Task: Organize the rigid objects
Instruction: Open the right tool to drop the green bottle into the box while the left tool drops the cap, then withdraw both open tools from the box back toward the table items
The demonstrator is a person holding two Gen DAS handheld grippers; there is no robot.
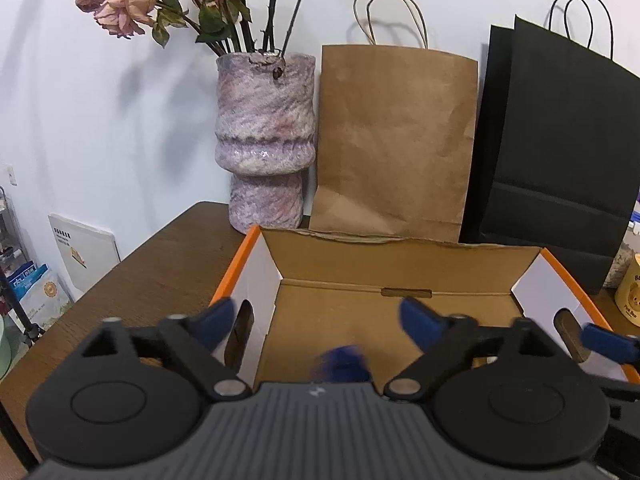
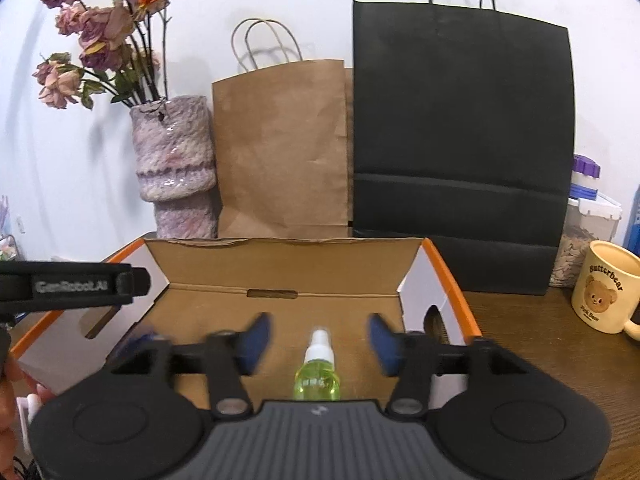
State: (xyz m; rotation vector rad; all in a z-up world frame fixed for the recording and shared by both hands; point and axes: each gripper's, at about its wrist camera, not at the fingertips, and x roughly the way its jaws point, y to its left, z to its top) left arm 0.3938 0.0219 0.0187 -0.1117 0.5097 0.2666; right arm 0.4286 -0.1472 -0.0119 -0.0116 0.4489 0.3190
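L wrist view
L gripper [image 1: 316, 322]: jaws wide apart, blue pads [image 1: 218, 320] empty, touching nothing; hovers over near edge of box.
Box [image 1: 400, 260]: open cardboard, orange-edged side flaps, on wooden table [image 1: 160, 264]; floor seen between the pads.
Blue blur [image 1: 340, 362]: low in box, just above gripper body; too smeared to ID.
R gripper [image 1: 608, 344]: blue tip just shows at far right, by box's R wall.
Far side: vase [image 1: 264, 136] w/ dried roses, brown bag [image 1: 394, 140], black bag [image 1: 556, 148] along wall.

R wrist view
R gripper [image 2: 318, 338]: jaws spread wide, nothing held.
Spray bottle [image 2: 318, 376]: green liquid, white cap, upright on box [image 2: 280, 256] floor, between the pads, nearer than the tips, touching neither.
L gripper [image 2: 72, 286]: black finger enters from left over box's L flap.
Mug [image 2: 606, 286]: bear print, on table right of box.
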